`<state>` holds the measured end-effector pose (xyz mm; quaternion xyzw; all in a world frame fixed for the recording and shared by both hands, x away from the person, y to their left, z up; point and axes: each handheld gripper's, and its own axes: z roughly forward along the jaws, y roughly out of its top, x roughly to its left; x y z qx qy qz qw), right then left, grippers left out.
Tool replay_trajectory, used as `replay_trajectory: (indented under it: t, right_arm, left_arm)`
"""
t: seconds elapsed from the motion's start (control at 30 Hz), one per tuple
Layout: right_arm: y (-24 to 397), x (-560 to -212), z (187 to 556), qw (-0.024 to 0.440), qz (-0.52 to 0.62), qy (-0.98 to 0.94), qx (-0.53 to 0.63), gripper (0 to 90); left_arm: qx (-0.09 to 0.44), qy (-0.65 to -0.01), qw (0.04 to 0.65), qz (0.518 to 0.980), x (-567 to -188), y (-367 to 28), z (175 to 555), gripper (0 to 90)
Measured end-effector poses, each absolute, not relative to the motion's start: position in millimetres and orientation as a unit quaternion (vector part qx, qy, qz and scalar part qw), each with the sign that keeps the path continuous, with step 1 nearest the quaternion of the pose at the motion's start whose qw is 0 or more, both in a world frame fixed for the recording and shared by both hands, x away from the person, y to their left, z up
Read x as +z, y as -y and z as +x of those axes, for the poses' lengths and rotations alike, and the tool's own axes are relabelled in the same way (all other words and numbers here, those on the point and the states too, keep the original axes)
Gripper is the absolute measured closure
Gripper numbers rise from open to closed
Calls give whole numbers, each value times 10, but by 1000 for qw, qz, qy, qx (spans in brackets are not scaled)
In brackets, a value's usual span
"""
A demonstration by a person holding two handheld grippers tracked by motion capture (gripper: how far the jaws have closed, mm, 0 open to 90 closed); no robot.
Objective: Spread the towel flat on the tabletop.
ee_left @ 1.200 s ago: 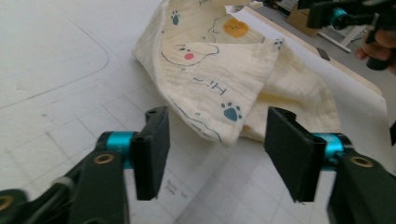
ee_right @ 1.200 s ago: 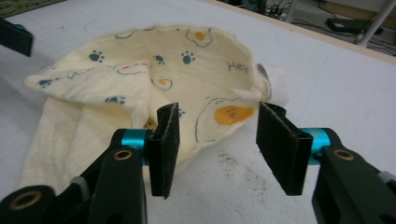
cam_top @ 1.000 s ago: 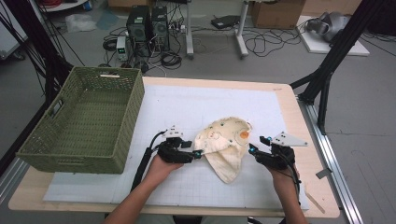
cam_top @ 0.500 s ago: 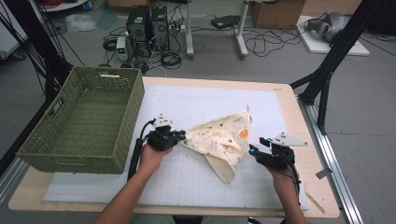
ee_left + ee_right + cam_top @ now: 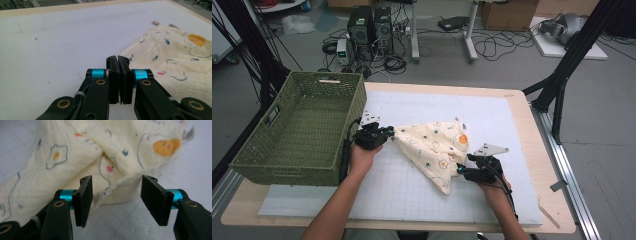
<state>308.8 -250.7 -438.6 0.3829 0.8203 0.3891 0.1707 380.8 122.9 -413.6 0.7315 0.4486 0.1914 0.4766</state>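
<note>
In the high view, the left gripper (image 5: 388,135) is clenched on the left corner of the one cream printed cloth (image 5: 437,150). A second ago that cloth lay as a rounded heap near the middle of the white mat (image 5: 492,115); now it is drawn out leftward into a long wedge pointing at the single green basket (image 5: 302,135), which suggests the work is to spread or drag the cloth, perhaps toward the basket. The right gripper (image 5: 462,171) has closed in on the cloth's near tip. In the left gripper view, the jaws are pressed together, having just shut, though the pinched fabric itself is hidden behind them; the cloth (image 5: 172,57) lies to their right on the mat. In the right gripper view, the jaws stand apart and released, with the cloth's folded edge (image 5: 110,170) just beyond them, not yet gripped. Counted: one cloth, one basket, two grippers.
</note>
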Motion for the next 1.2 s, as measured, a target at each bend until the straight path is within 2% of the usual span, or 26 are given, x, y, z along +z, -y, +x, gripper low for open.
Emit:
replay_trajectory:
  t: [0.07,0.13,0.2,0.23,0.37,0.5,0.7,0.77,0.8,0.87,0.97,1.1,1.2]
  right_arm:
    - [2483,-4427,3110,155,382,-829,377,508]
    - [2501,-4453,3129,138,386,-831,376,634]
    - [2536,-4436,3129,133,383,-832,378,802]
    - [2551,-4423,3123,138,380,-835,373,825]
    - [2658,-4369,3095,151,390,-840,345,841]
    - [2831,-4356,3048,133,397,-847,328,846]
    - [3040,-4323,2938,140,391,-848,329,849]
    - [3062,-4316,2937,140,393,-841,344,817]
    - [3062,-4306,2940,145,394,-838,349,741]
    - [3061,-4266,2948,158,401,-825,367,606]
    - [3070,-4180,2998,192,415,-794,400,469]
    - [2987,-4082,3233,208,416,-784,411,405]
    - [2836,-4028,3457,215,401,-792,407,377]
  left_arm:
    - [198,-448,473,733,-4136,-1242,3826,871]
    - [211,-444,457,741,-4156,-1239,3836,872]
    - [208,-451,453,740,-4185,-1249,3859,872]
    - [209,-454,450,740,-4191,-1252,3869,872]
    - [215,-465,448,733,-4228,-1247,3910,872]
    - [220,-472,442,730,-4259,-1239,3936,874]
    - [221,-476,444,726,-4262,-1206,4008,875]
    - [220,-473,445,728,-4261,-1167,4019,863]
    - [220,-479,447,723,-4267,-1151,4021,818]
    - [208,-481,457,719,-4279,-1145,4025,611]
    - [209,-454,462,732,-4264,-1105,3971,513]
    - [205,-439,476,734,-4222,-1071,3890,454]
    - [205,-431,475,740,-4206,-1069,3861,455]
